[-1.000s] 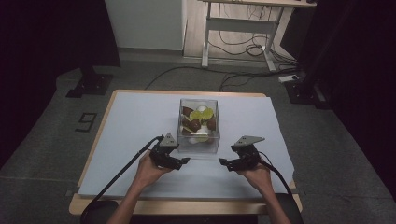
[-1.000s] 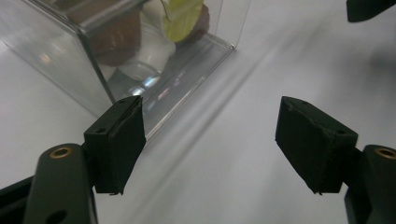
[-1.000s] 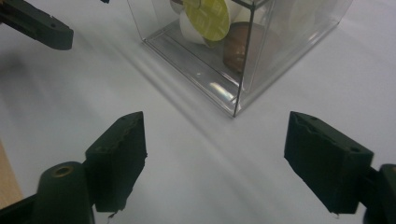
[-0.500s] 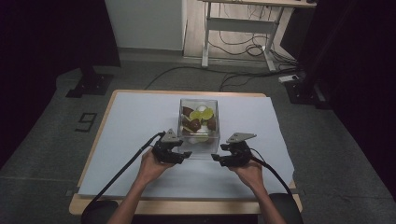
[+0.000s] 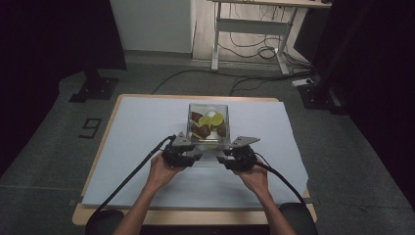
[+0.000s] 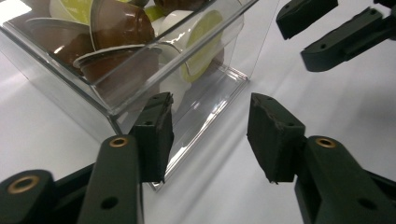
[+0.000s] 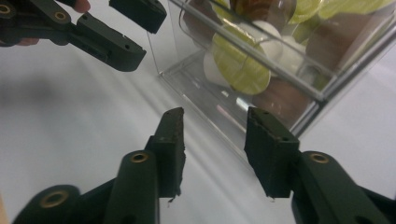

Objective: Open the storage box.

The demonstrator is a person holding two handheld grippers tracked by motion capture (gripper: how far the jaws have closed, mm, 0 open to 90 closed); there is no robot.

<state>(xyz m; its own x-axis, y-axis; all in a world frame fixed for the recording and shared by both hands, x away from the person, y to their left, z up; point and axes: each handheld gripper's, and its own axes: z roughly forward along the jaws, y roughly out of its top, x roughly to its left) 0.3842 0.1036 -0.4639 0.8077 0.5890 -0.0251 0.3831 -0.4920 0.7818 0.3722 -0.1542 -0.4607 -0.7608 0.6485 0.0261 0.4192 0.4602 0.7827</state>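
A clear plastic box (image 5: 209, 125) stands in the middle of the table, holding several brown, green and white coffee capsules (image 5: 205, 129). My left gripper (image 5: 195, 157) is open at the box's near left corner (image 6: 135, 126), its left finger (image 6: 156, 135) in front of the clear wall. My right gripper (image 5: 224, 160) is open at the near right corner (image 7: 303, 123), nothing between its fingers (image 7: 170, 144). The two grippers point at each other across the box's near side. In the left gripper view the other gripper (image 6: 322, 32) shows at top right.
A white sheet (image 5: 147, 122) covers the wooden table (image 5: 117, 98). Black cables (image 5: 132, 176) trail from both grippers toward the near edge. Beyond the table lie floor cables (image 5: 254, 54) and a desk frame (image 5: 249, 29).
Both grippers have moved forward and inward, from either side of the near table to the box's two near corners. They stay open.
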